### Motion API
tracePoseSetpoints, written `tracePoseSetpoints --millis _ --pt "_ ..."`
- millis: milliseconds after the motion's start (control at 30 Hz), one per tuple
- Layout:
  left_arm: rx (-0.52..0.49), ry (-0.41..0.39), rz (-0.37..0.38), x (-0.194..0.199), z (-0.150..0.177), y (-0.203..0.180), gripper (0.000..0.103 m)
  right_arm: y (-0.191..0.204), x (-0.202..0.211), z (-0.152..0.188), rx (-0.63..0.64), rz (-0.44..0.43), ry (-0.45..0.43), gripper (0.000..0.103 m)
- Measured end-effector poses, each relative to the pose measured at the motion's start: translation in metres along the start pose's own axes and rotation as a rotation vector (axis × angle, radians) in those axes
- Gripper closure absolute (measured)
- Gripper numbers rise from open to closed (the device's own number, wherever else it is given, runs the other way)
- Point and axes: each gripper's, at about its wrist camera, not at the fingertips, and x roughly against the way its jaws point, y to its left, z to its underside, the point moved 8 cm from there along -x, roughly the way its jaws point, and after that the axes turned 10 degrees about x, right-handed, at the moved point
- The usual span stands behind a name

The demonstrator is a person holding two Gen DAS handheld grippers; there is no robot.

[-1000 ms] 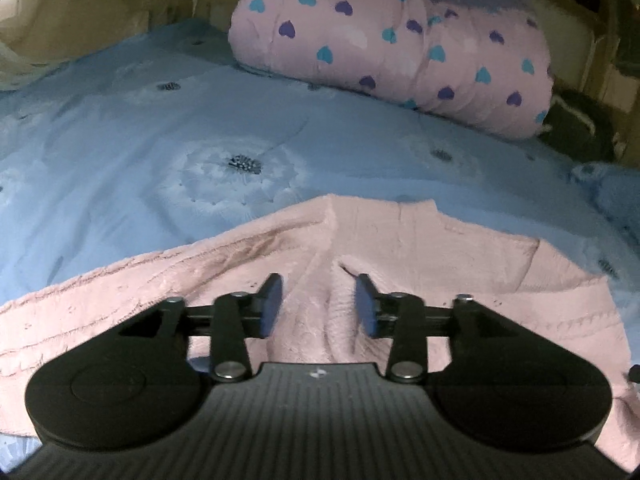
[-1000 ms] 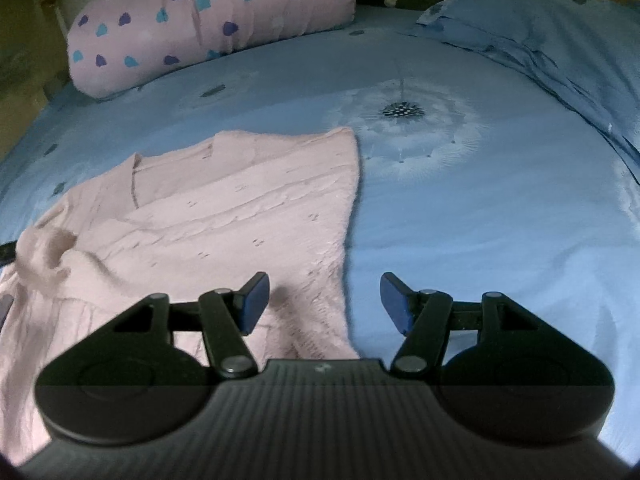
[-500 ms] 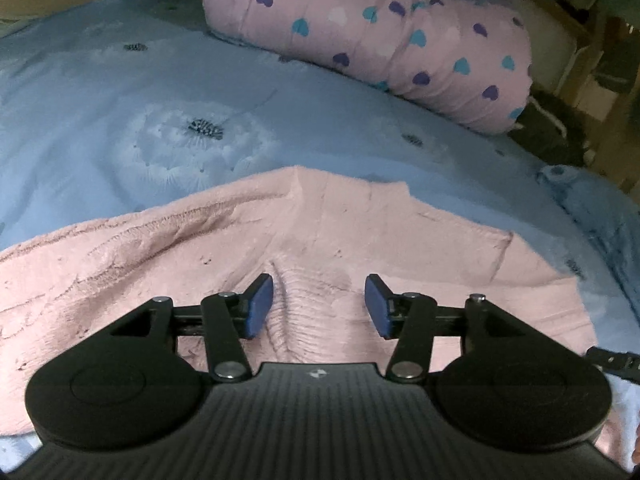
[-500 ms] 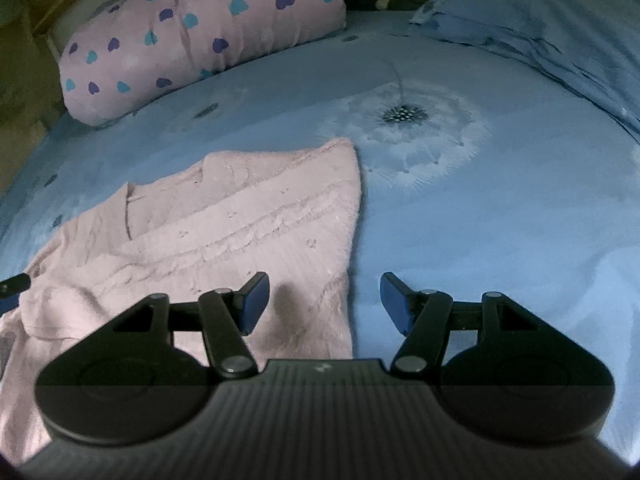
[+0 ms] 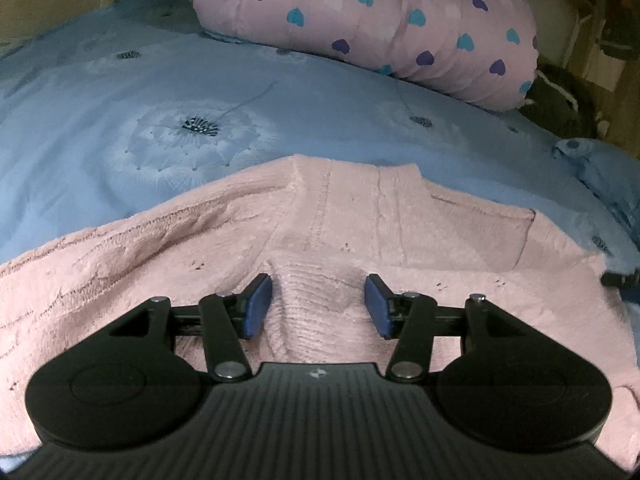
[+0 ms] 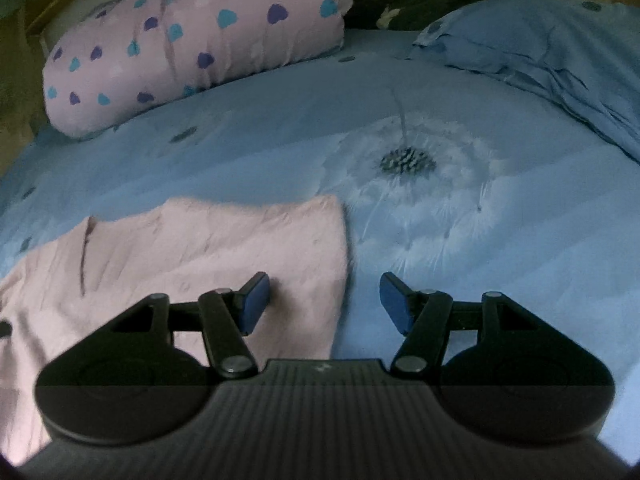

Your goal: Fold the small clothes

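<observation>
Currently mid-fold: my left tool (image 5: 318, 306) is released over the pink sweater (image 5: 360, 216)'s ribbed bunch, my right tool (image 6: 324, 302) released astride its edge — next, clench both there.

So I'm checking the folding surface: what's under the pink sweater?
The pink sweater lies on a blue dandelion-print bedsheet, visible all around it. Whatever sits directly beneath the knit is covered, so it can't be seen.

Left matte black plastic two-finger tool (image 5: 318, 306): ribbed housing, small white central mark, two round discs, silver pivot screws, blue pads on the fingertips (image 5: 258, 306). Right black two-finger tool (image 6: 324, 304): identical build, blue pads (image 6: 394, 302).
</observation>
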Motion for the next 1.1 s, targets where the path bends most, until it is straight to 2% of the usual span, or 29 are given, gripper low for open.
tracePoseSetpoints --millis 167,200,233,267,300,333,367,433,467,533,600,667,767,833,900,967,1000,1033,1100 --pt "-0.004 -0.005 -0.009 -0.002 -0.001 -0.001 0.048 -0.008 -0.027 -0.019 -0.069 -0.065 0.039 0.038" --pt "-0.016 -0.008 -0.01 -0.002 -0.001 -0.002 0.051 -0.007 -0.03 -0.021 -0.079 -0.083 0.042 0.038" --pt "-0.025 -0.013 -0.008 -0.002 -0.001 -0.004 0.061 -0.005 -0.033 -0.023 -0.082 -0.098 0.043 0.038" --pt "-0.032 -0.02 -0.004 -0.001 -0.002 -0.006 0.066 -0.001 -0.036 -0.025 -0.079 -0.116 0.048 0.039" --pt "-0.04 -0.036 -0.001 0.001 -0.003 -0.008 0.074 0.003 -0.038 -0.025 -0.073 -0.128 0.054 0.052" --pt "-0.05 -0.056 -0.001 0.003 -0.005 -0.01 0.078 0.008 -0.039 -0.026 -0.056 -0.137 0.061 0.085" --pt "-0.067 -0.078 -0.006 0.006 -0.006 -0.012 0.078 0.013 -0.038 -0.027 -0.032 -0.131 0.061 0.086" --pt "-0.106 -0.124 -0.036 0.011 -0.009 -0.015 0.079 0.022 -0.027 -0.033 0.035 -0.089 0.008 0.086" --pt "-0.121 -0.133 -0.051 0.01 -0.009 -0.016 0.079 0.025 -0.018 -0.037 0.084 -0.04 -0.036 0.086" --pt "-0.142 -0.092 -0.068 0.001 -0.005 -0.015 0.078 0.024 -0.01 -0.042 0.142 0.038 -0.077 0.086" --pt "-0.151 -0.074 -0.081 -0.008 -0.001 -0.013 0.077 0.02 -0.017 -0.037 0.172 0.079 -0.046 0.086" --pt "-0.187 -0.079 -0.087 -0.008 -0.001 -0.015 0.076 0.018 -0.034 -0.026 0.174 0.077 0.029 0.082" --pt "-0.199 -0.08 -0.099 -0.007 -0.001 -0.016 0.07 0.016 -0.038 -0.024 0.176 0.091 0.022 0.078" --pt "-0.179 -0.074 -0.096 -0.005 -0.002 -0.015 0.067 0.014 -0.033 -0.027 0.166 0.099 0.032 0.072" --pt "-0.15 -0.067 -0.084 -0.003 -0.004 -0.014 0.065 0.017 -0.022 -0.037 0.168 0.115 0.011 0.072" --pt "-0.121 -0.068 -0.074 0.001 -0.007 -0.013 0.065 0.028 -0.011 -0.05 0.213 0.127 -0.04 0.063" --pt "-0.112 -0.072 -0.071 0.002 -0.008 -0.013 0.064 0.037 -0.008 -0.057 0.24 0.119 -0.059 0.051" --pt "-0.107 -0.078 -0.071 0.004 -0.01 -0.012 0.063 0.044 -0.007 -0.061 0.262 0.098 -0.071 0.043" --pt "-0.104 -0.085 -0.079 0.005 -0.011 -0.012 0.062 0.063 -0.01 -0.067 0.298 0.034 -0.072 0.043"
